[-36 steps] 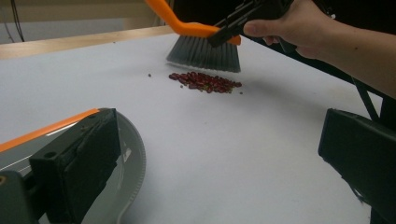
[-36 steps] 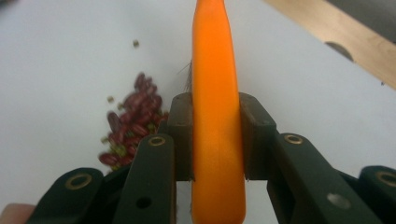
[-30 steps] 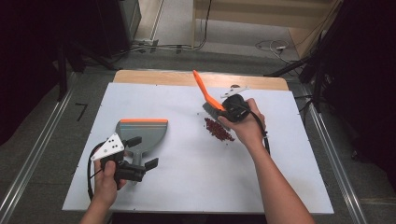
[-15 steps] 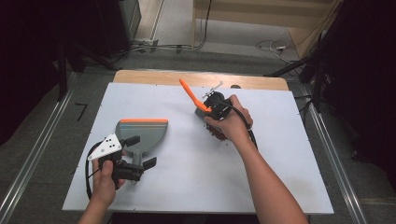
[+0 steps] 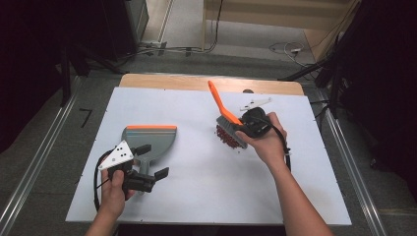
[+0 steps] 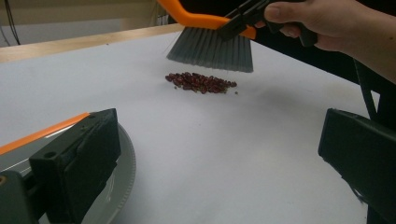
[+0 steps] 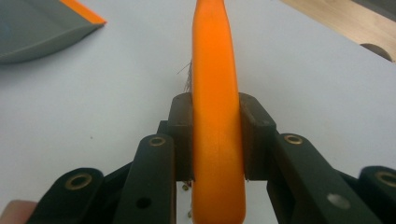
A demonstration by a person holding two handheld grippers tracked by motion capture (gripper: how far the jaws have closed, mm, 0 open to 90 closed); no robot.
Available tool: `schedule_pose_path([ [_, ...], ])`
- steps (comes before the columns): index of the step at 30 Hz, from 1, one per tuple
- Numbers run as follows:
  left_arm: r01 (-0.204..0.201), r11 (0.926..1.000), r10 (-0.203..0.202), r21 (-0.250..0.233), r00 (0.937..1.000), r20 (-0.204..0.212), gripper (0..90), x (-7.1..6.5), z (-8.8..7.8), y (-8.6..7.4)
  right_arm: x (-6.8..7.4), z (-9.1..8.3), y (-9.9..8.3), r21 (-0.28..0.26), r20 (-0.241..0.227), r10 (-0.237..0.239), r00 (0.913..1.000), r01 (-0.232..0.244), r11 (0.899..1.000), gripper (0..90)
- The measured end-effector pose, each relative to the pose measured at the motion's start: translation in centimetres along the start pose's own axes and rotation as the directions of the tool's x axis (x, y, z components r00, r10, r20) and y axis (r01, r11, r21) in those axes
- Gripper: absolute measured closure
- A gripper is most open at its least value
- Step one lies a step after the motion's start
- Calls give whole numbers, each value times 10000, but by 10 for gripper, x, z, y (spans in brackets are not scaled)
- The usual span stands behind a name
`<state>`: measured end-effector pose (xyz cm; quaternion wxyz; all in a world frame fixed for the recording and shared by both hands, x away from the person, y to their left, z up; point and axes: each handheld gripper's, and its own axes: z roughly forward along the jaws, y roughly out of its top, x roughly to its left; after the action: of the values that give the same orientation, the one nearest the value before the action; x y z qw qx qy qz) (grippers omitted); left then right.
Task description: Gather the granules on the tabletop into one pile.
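The right gripper (image 5: 244, 129) is clamped on the orange brush (image 5: 223, 112) at the handle base, bristles just above the pile of red beans (image 5: 227, 136). The left gripper (image 5: 152, 162) rests at 7 o'clock on the white board (image 5: 196, 191), jaws apart, gripping nothing. The grey dustpan (image 5: 149, 137) lies at 9 o'clock from the beans.

Right tongs (image 5: 244, 129) clamp orange brush (image 5: 223, 114) over beans (image 5: 227, 138); dustpan (image 5: 150, 140) at 9 o'clock by left tongs (image 5: 156, 162).
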<state>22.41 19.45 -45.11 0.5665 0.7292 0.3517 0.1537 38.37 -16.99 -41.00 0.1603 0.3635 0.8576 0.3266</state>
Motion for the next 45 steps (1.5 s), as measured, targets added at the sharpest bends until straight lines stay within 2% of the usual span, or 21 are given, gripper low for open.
schedule_pose_path([
  [5,-3,10000,3,-2,10000,-47,0,2,0,-1,-7,-18,-20,-724,-97,285,9995,-291,9970,688],
  [10,-9,10000,8,-57,9999,-108,0,2,-1,-1,-14,-33,-41,-1298,-51,768,9970,-768,9886,688],
  [15,-18,10000,17,-77,9999,-116,0,3,-1,-2,-20,-44,-61,-1469,-201,1053,9942,-1071,9833,688],
  [19,-24,9999,22,-109,9998,-185,0,3,0,-3,-27,-54,-76,-1637,-11,1342,9910,-1325,9776,688],
  [25,4,9996,-16,-299,9991,-426,0,4,-2,-4,-39,-67,-101,-2096,-7,2000,9798,-1957,9580,688],
  [28,39,9990,-62,-447,9987,-513,0,4,-4,-4,-43,-71,-111,-2059,59,2194,9756,-2135,9550,688],
  [35,147,9973,-210,-724,9960,-865,0,9,-10,-5,-50,-86,-137,-2544,-192,2964,9549,-2913,9222,688],
  [36,180,9966,-253,-806,9956,-899,0,10,-11,-5,-50,-87,-140,-2629,-210,3012,9533,-2959,9183,688],
  [39,241,9953,-340,-935,9938,-1056,0,13,-15,-6,-51,-90,-146,-2835,-129,2939,9558,-2854,9155,688],
  [42,183,9945,-299,-1035,9934,-1110,0,14,-17,-7,-56,-93,-150,-3086,-292,3021,9528,-2961,9039,688],
  [45,182,9947,-305,-1011,9921,-1217,0,16,-18,-10,-59,-95,-153,-3174,-190,3153,9488,-3048,8980,688],
])
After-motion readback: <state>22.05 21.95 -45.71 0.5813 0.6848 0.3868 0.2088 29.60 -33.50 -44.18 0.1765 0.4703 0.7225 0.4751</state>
